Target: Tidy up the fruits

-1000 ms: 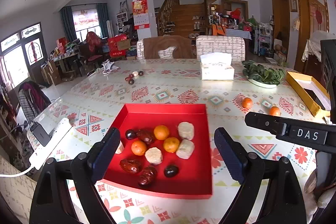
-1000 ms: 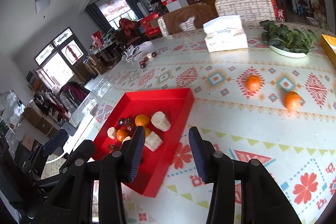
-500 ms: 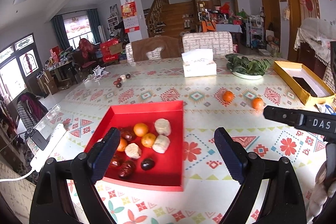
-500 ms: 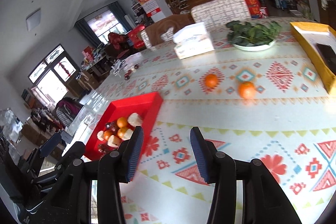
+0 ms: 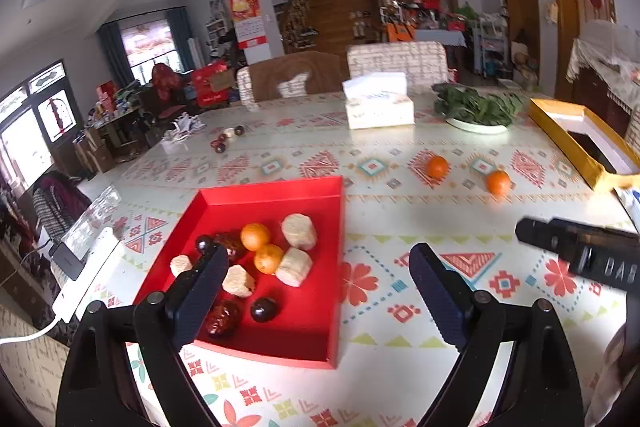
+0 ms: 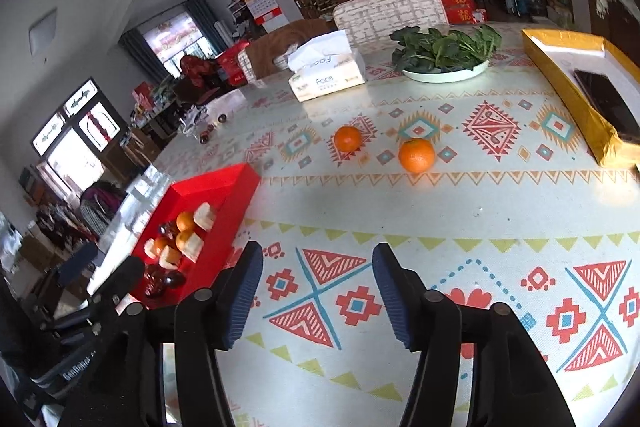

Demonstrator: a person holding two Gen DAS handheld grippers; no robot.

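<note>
Two loose tangerines [image 6: 416, 155] sit on the desk [image 6: 440, 211], far right of the red tray [image 5: 320, 307]. The right tool [image 6: 318, 291], empty, has just been spreading; the left tool [image 5: 316, 291] gapes wide over the tray's right edge.

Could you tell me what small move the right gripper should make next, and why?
Probably ease the right gripper forward to the nearer orange. Two oranges lie loose on the tablecloth outside the red tray, where the other fruit sits. The jaws have just been opening, nothing is between them, and that orange is straight ahead.
</note>
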